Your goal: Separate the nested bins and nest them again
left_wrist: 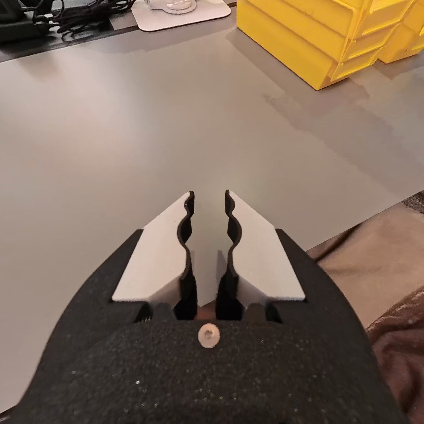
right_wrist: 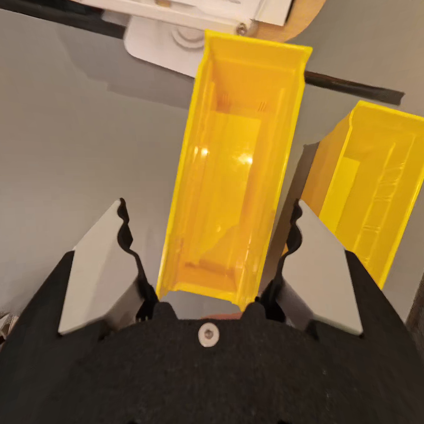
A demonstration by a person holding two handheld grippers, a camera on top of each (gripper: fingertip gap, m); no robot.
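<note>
A stack of nested yellow bins (left_wrist: pixel 298 43) stands on the grey table (left_wrist: pixel 137 137) at the far right of the left wrist view, with another yellow bin (left_wrist: pixel 403 39) beside it. My left gripper (left_wrist: pixel 210 195) hovers over bare table, empty, its fingers a narrow gap apart. In the right wrist view I look down into an open-topped yellow bin (right_wrist: pixel 229 172). My right gripper (right_wrist: pixel 210 202) is wide open above its near end, one finger on each side, not touching it. A second yellow bin (right_wrist: pixel 378 195) stands to the right.
A white pad (left_wrist: pixel 181 13) with a clear object and black cables (left_wrist: pixel 57 20) lie at the table's far edge. A brown sleeve (left_wrist: pixel 378 298) is at the near right. The pad (right_wrist: pixel 160 46) and a round wooden piece (right_wrist: pixel 298 25) lie beyond the bin.
</note>
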